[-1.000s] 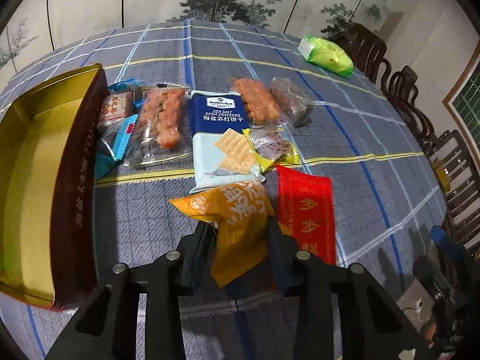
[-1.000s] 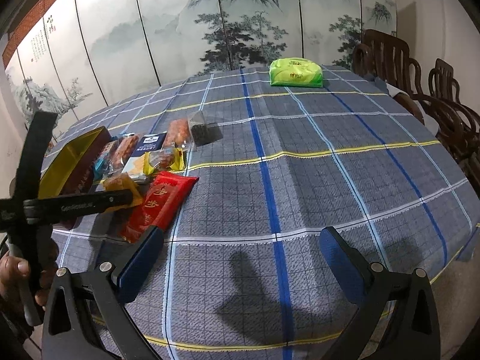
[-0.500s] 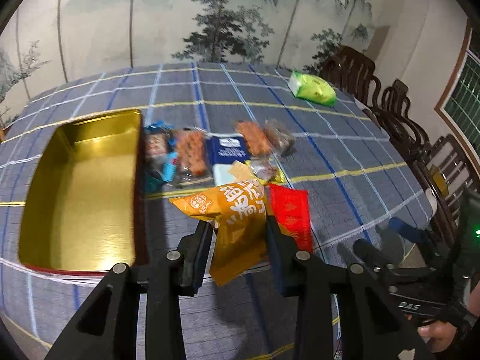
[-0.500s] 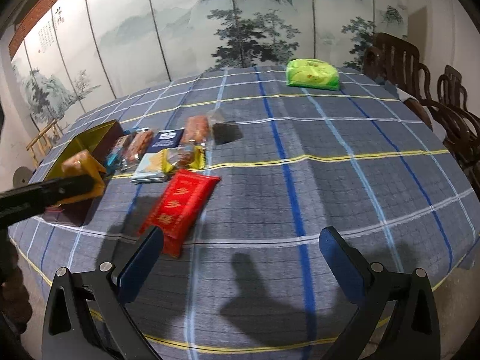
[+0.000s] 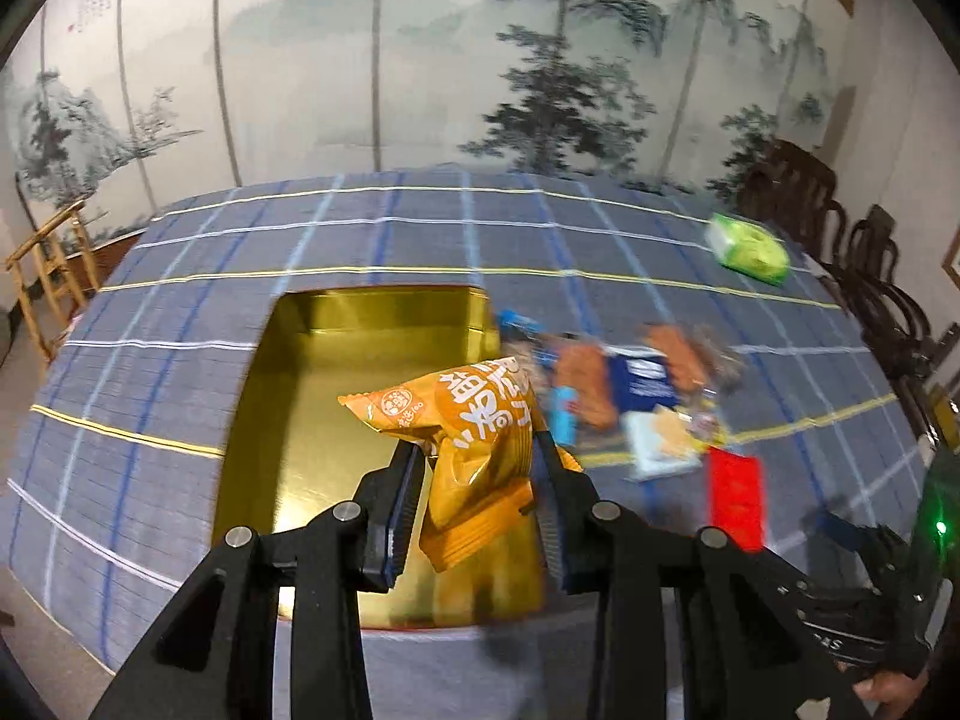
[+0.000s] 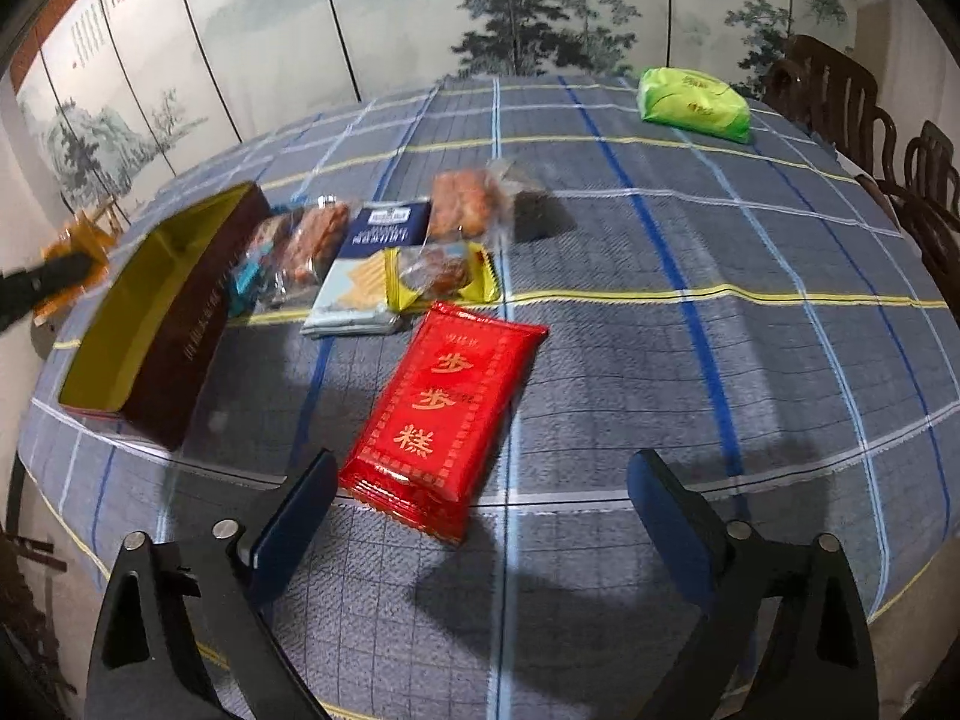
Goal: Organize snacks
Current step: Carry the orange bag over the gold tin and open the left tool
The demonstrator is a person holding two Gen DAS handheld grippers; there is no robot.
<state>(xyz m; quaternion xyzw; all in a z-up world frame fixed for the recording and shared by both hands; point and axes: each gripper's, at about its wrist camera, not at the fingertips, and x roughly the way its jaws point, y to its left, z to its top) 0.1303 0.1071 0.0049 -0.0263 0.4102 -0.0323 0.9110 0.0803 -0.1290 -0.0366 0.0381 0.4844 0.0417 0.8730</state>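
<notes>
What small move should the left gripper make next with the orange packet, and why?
Probably lower and open: the left gripper is clamped on the orange packet, held above the empty gold tin, while the other snacks lie on the table.

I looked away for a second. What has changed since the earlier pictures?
The left gripper, still clamping the orange packet, has carried it from the table to above the tin. The right gripper has neared the red packet, jaws closing, nothing gripped. The other snacks stayed put.

It looked like a formal dining room. Carved dark chairs [image 6: 840, 90] ringed a round bench [image 6: 660, 360] in plaid cloth. An ink-landscape screen [image 5: 420, 72] stood behind.
</notes>
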